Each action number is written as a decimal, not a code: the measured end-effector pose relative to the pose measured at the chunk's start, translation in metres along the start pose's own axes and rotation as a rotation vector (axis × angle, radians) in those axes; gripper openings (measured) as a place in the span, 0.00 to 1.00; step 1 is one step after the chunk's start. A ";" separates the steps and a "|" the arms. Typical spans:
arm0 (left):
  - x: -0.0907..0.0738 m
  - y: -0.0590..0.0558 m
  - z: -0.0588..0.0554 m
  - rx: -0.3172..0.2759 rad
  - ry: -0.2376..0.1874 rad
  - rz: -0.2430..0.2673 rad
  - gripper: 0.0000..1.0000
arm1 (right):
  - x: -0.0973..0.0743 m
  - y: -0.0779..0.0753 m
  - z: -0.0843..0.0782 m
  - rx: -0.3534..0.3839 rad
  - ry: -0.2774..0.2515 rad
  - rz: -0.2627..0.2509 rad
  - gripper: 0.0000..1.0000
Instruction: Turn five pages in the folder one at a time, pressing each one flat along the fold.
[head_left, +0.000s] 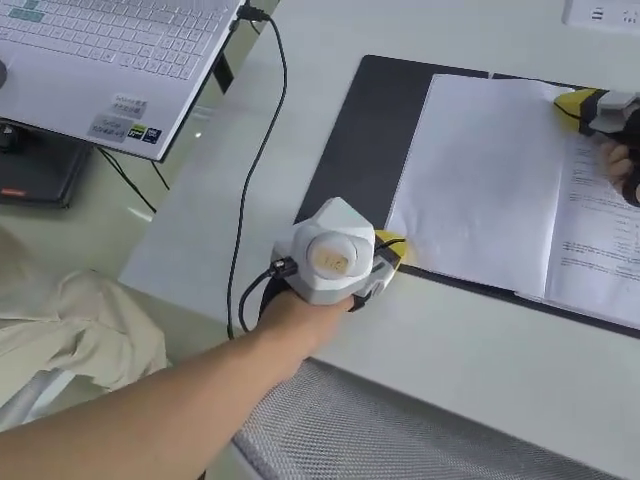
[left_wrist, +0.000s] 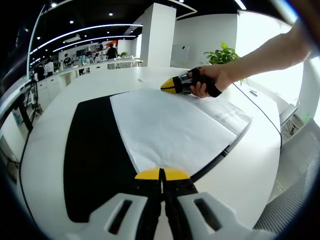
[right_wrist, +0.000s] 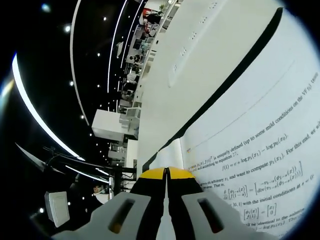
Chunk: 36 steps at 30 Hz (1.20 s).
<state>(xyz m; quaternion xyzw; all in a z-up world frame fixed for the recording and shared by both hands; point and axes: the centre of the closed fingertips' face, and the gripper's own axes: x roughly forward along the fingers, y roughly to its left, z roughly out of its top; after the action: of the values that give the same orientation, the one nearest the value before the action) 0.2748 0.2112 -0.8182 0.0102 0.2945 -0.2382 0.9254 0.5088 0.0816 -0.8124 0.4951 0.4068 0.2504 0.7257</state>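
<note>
Left gripper (head_left: 391, 246) – white faceted shell, black jaws tipped yellow, black cable (head_left: 260, 282); right gripper (head_left: 566, 102) – yellow-tipped too

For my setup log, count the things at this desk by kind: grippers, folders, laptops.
Grippers: 2, left gripper and right gripper
Folders: 1, the folder
Laptops: 1, the laptop
Total: 4
</note>
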 end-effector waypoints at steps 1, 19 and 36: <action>0.000 0.000 0.000 -0.001 0.000 0.000 0.00 | -0.003 0.000 -0.004 -0.001 0.008 0.002 0.00; -0.003 -0.002 0.001 0.015 0.002 0.001 0.00 | -0.057 0.001 -0.076 0.035 0.112 0.048 0.00; -0.003 -0.002 0.001 0.019 -0.002 0.001 0.00 | -0.099 -0.002 -0.153 -0.005 0.231 0.020 0.00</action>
<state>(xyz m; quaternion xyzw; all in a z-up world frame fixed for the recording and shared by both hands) 0.2725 0.2103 -0.8153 0.0190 0.2913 -0.2405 0.9257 0.3266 0.0844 -0.8077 0.4652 0.4824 0.3140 0.6726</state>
